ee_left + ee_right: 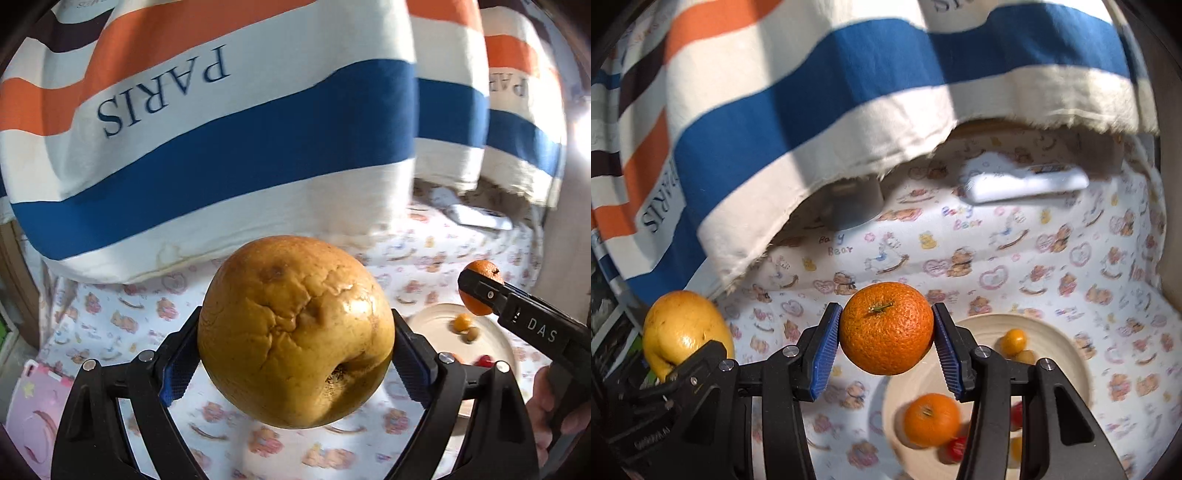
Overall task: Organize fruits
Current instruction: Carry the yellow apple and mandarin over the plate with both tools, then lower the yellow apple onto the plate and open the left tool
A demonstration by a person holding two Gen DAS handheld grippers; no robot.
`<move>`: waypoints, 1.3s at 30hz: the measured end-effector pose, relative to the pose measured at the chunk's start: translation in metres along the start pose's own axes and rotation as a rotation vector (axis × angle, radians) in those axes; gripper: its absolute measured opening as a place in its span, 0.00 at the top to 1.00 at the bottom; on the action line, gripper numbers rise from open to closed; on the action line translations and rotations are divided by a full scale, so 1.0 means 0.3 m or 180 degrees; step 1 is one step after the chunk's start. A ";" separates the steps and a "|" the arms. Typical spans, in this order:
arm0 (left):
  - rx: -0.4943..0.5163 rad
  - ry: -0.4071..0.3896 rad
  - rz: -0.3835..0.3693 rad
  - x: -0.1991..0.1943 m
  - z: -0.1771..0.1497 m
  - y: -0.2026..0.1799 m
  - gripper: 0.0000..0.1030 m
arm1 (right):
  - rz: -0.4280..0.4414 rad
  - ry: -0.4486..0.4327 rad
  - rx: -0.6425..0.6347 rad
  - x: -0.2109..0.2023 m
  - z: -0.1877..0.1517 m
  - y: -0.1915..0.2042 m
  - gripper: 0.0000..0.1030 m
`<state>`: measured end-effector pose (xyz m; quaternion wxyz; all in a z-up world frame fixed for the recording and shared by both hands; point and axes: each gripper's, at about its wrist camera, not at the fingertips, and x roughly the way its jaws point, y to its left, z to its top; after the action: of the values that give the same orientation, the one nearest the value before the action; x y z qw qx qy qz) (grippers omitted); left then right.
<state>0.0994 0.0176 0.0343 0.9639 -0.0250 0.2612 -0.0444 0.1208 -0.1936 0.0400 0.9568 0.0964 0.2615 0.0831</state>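
Note:
A large wrinkled yellow-brown citrus fruit (295,332) hangs above the bear-print cloth, and my left gripper (295,319) is shut on it, a blue pad pressing each side. The right wrist view shows that fruit (683,325) at the left. My right gripper (886,332) is shut on an orange mandarin (886,326), stem up, held over the left edge of a cream plate (1063,343). From the left wrist view the mandarin (480,269) sits at the right above the plate (436,317). A second mandarin (932,419), small yellow fruits (1014,339) and a red tomato (956,448) lie on the plate.
A striped "PARIS" cloth (221,129) in white, blue and orange hangs close behind, its frayed edge (849,173) over the surface. A white flat object (1027,184) lies at the back. A pink item (33,417) lies at the near left. A hand (546,406) holds the right gripper.

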 end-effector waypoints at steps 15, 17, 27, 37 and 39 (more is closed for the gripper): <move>0.0327 -0.0087 -0.0521 -0.064 0.009 -0.298 0.13 | -0.0313 -0.0515 -0.0210 -0.246 0.001 -0.290 0.51; 0.0332 -0.0107 -0.0643 -0.055 0.014 -0.341 0.13 | -0.0293 -0.0523 -0.0129 -0.245 -0.006 -0.322 0.51; 0.0361 0.0114 -0.0785 0.111 0.020 -0.513 0.13 | -0.0233 -0.0189 0.0025 -0.151 -0.017 -0.470 0.51; 0.0450 0.0410 -0.0788 0.277 0.010 -0.559 0.13 | -0.0224 -0.0082 0.0073 -0.122 -0.025 -0.498 0.51; 0.0496 0.0461 -0.0756 0.303 0.010 -0.570 0.13 | -0.0244 -0.0050 0.0071 -0.110 -0.029 -0.500 0.51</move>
<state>0.1666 -0.1613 0.0035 0.9296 0.0223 0.3211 -0.1798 0.1046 -0.3445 0.0144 0.9602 0.0976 0.2584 0.0427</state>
